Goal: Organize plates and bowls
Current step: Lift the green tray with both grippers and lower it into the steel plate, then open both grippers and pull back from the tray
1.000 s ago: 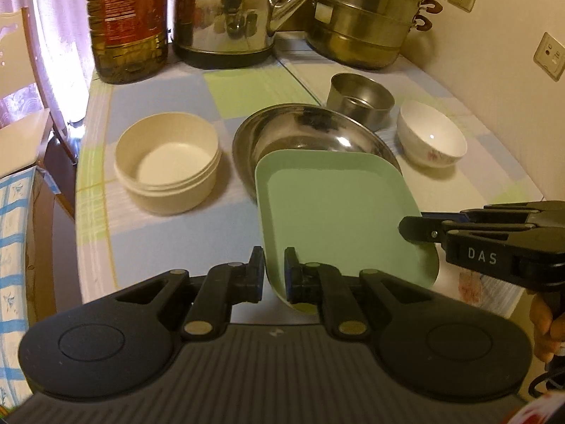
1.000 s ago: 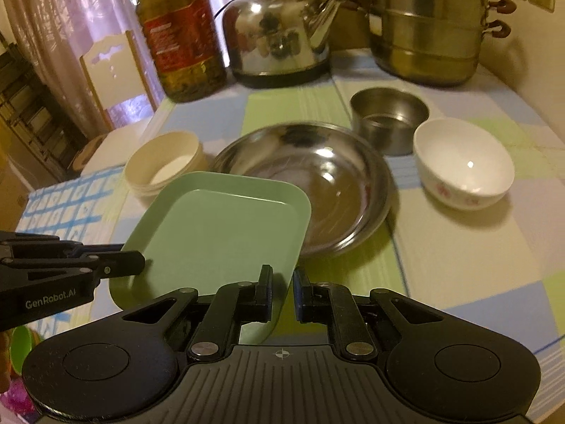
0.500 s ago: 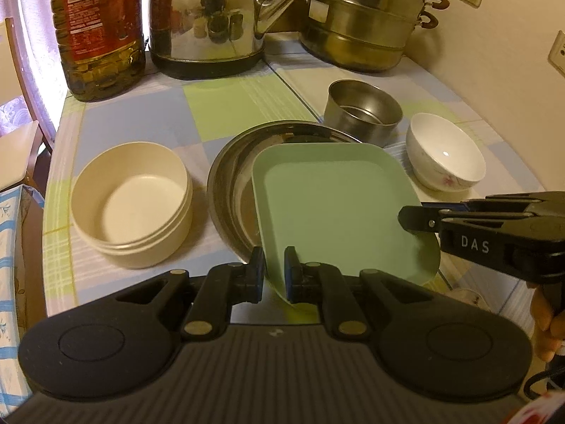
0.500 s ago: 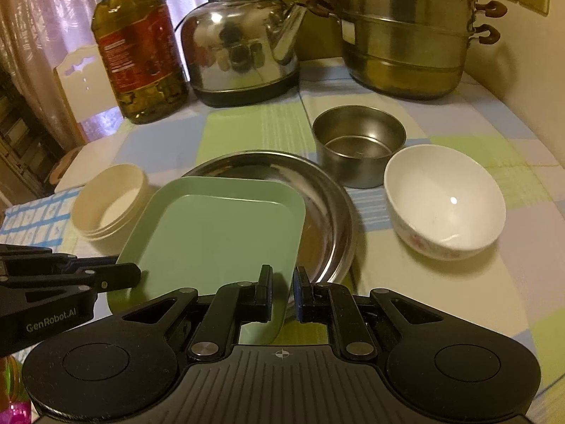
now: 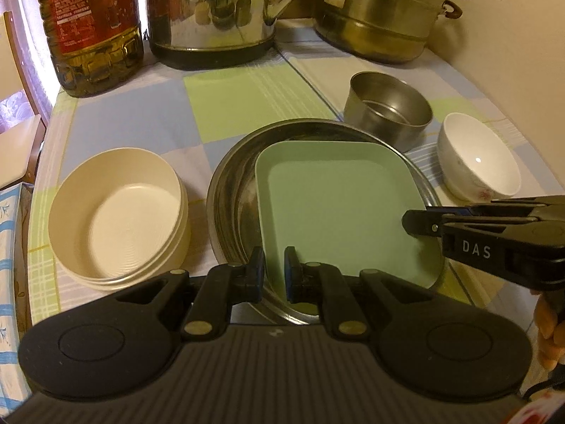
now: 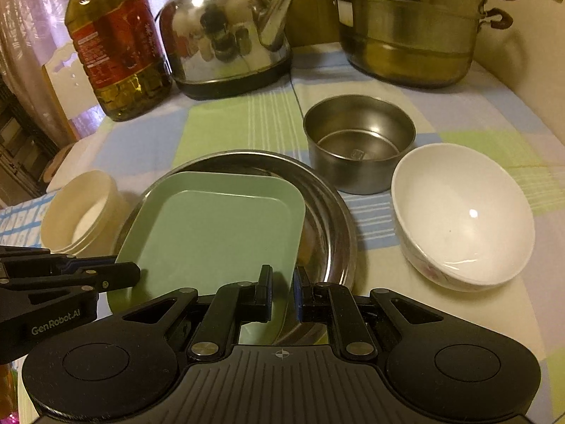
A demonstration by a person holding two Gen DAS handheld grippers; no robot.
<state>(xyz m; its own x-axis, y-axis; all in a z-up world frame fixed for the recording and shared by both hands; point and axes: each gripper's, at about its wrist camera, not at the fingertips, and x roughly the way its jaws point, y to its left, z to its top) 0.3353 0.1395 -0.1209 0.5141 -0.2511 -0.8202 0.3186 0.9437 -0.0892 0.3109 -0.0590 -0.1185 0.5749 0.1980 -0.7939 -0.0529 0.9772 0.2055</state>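
A green square plate (image 5: 339, 208) (image 6: 219, 226) lies over the round steel plate (image 5: 229, 194) (image 6: 328, 212). My left gripper (image 5: 273, 272) is shut on the green plate's near left edge. My right gripper (image 6: 282, 289) is shut on its near right corner; it shows from the side in the left wrist view (image 5: 423, 221). A stack of cream bowls (image 5: 116, 212) (image 6: 81, 219) stands to the left. A small steel bowl (image 5: 388, 109) (image 6: 358, 141) and a white bowl (image 5: 476, 159) (image 6: 462, 212) stand to the right.
An oil bottle (image 5: 91, 24) (image 6: 116, 42), a steel kettle (image 5: 212, 14) (image 6: 229, 35) and a steamer pot (image 5: 385, 10) (image 6: 413, 24) stand along the back of the checked tablecloth (image 5: 247, 95). A wall with sockets is on the right. A chair (image 5: 17, 134) stands at the left.
Both grippers have carried the green plate forward and lowered it, from partly over the steel plate's near edge to mostly inside it. Both grips are unchanged.
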